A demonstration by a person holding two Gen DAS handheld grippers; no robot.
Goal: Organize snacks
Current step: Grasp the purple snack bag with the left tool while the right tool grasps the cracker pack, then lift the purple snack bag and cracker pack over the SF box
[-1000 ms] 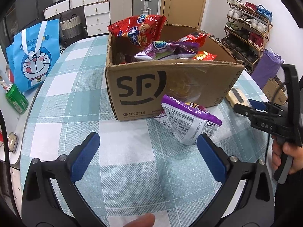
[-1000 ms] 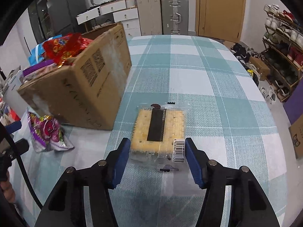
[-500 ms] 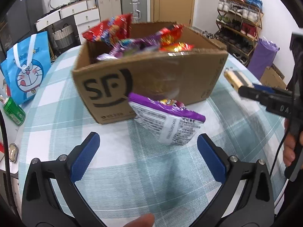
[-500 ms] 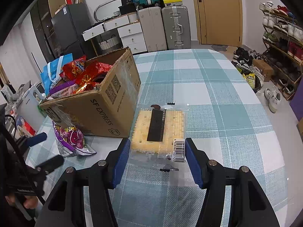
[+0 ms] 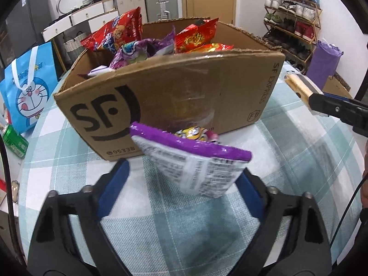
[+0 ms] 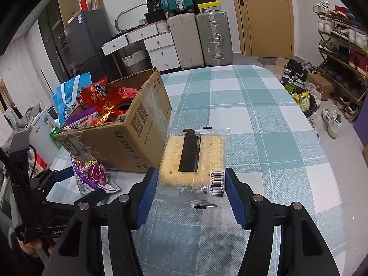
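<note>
A purple snack bag [image 5: 195, 168] lies on the checked tablecloth against the front of the SF cardboard box [image 5: 184, 92], which is full of red and purple snack bags. My left gripper [image 5: 181, 188] straddles the purple bag and its jaws are closing; the left pad is still clear of the bag and the right pad is at its corner. My right gripper [image 6: 192, 193] is shut on a clear packet of crackers [image 6: 193, 158], held above the table right of the box [image 6: 138, 142]. The right wrist view also shows the purple bag [image 6: 92, 174].
A blue cartoon gift bag [image 5: 27, 87] and a green can [image 5: 13, 140] sit left of the box. The checked table [image 6: 253, 115] stretches to the right of the box. Suitcases [image 6: 197, 39] and drawers stand behind the table, and a shoe rack [image 5: 292, 23] on the right.
My left gripper came forward and down over the purple bag and its jaws narrowed. The right gripper rose with the cracker packet, so the box's contents show from higher.
</note>
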